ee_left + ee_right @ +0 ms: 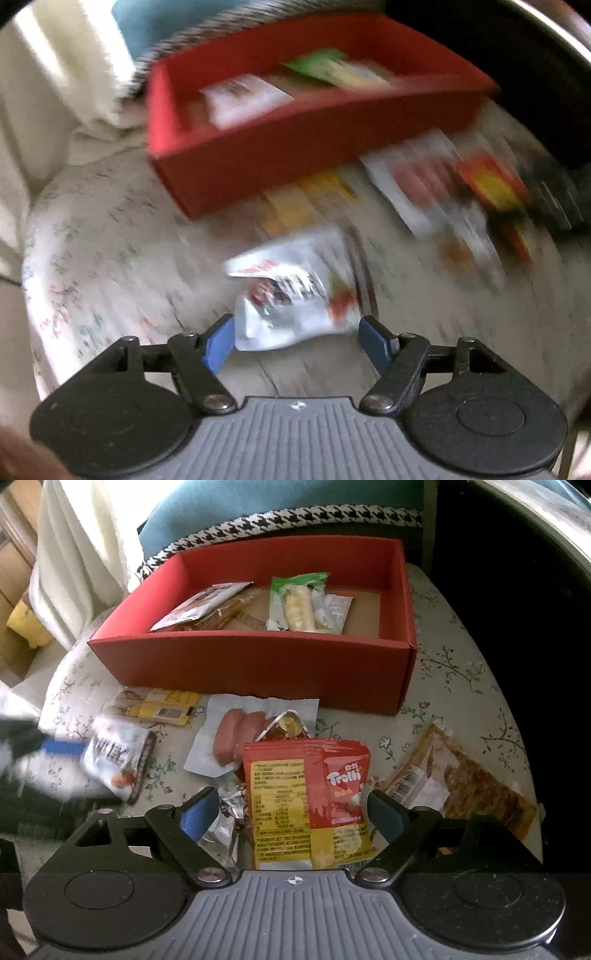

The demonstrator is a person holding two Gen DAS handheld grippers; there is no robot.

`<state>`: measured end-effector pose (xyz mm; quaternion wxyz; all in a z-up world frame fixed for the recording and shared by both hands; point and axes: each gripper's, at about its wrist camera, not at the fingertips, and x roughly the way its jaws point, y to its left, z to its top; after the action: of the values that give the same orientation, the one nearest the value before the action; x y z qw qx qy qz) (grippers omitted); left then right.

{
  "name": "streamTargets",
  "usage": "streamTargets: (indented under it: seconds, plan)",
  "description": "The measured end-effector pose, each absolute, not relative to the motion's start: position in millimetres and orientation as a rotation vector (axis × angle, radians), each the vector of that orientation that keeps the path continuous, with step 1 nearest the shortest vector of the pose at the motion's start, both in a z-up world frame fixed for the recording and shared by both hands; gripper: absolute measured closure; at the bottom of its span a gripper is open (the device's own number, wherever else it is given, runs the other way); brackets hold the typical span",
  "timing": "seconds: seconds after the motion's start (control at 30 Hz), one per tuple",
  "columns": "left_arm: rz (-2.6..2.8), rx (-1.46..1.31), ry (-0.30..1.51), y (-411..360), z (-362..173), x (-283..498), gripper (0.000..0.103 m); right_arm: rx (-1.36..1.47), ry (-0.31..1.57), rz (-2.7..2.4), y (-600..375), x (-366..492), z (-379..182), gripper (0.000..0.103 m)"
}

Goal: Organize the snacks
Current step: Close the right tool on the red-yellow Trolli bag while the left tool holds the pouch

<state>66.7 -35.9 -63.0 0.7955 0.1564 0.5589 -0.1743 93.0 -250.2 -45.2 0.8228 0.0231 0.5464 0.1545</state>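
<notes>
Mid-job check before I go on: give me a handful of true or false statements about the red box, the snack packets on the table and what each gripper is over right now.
1. The red box already holds packets. True: a green-topped packet lies inside with others.
2. The red Trolli bag is in the box. False: it lies on the table, between the right gripper fingers.
3. The right gripper is clamped shut. False: its fingers stand wide, either side of the bag.
4. A sausage packet lies on the table in front of the box. True.
5. The left gripper is over a white and silver packet. True.
6. The table is bare wood. False: a floral cloth covers it.
</notes>
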Motion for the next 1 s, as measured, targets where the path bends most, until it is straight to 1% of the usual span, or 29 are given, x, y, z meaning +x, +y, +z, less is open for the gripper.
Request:
streamTargets:
  seconds: [0.1, 0.2, 0.3, 0.43, 0.53, 0.57, 0.6, 0.67, 0.7, 0.73, 0.83, 0.93, 1.0]
  plan:
    - [-0.501, 0.391, 1.215, -44.0, -62.3, 26.4, 0.037, 0.056, 1.164, 0.321, -250.0, 94.7, -44.9, 0.012]
    - [-0.532, 0.468, 1.161, -47.2, -51.7, 11.5, 0.037, 0.055, 1.166, 0.328, -248.0, 94.1, -45.4, 0.012]
    - [-0.509, 0.491, 1.099, -41.3, -39.0, 23.3, 0.033, 0.043, 1.168, 0.333, -246.2, 92.3, -46.2, 0.011]
    - [-0.48, 0.442, 1.104, -42.1, -46.7, 60.8, 0.033, 0.049, 1.171, 0.33, -248.6, 95.9, -46.3, 0.011]
    - [-0.516, 0.557, 1.093, -59.9, -62.3, 65.2, 0.033, 0.072, 1.163, 0.317, -253.7, 99.3, -44.3, 0.011]
    - [-0.529, 0.608, 1.087, -65.3, -66.3, 62.8, 0.029, 0.078, 1.162, 0.318, -255.4, 100.0, -44.2, 0.011]
    - [-0.539, 0.636, 1.064, -69.8, -68.1, 60.1, 0.028, 0.081, 1.162, 0.318, -256.7, 100.9, -44.5, 0.011]
    - [-0.517, 0.634, 1.063, -73.0, -65.6, 56.2, 0.031, 0.08, 1.162, 0.302, -259.1, 102.7, -45.4, 0.011]
    - [-0.496, 0.596, 1.076, -70.3, -64.6, 56.2, 0.039, 0.087, 1.162, 0.293, -261.0, 103.9, -45.9, 0.011]
    - [-0.488, 0.555, 1.086, -66.7, -63.6, 54.8, 0.051, 0.1, 1.16, 0.283, -263.6, 105.3, -45.7, 0.011]
    - [-0.397, 0.46, 1.095, -56.8, -61.3, 44.5, 0.054, 0.117, 1.147, 0.264, -268.0, 105.8, -43.1, 0.011]
    - [-0.332, 0.336, 1.111, -41.9, -61.1, 33.0, 0.054, 0.088, 1.154, 0.265, -265.9, 104.2, -44.4, 0.011]
    - [-0.325, 0.254, 1.124, -34.0, -57.1, 30.4, 0.054, 0.072, 1.177, 0.268, -261.5, 104.0, -51.4, 0.009]
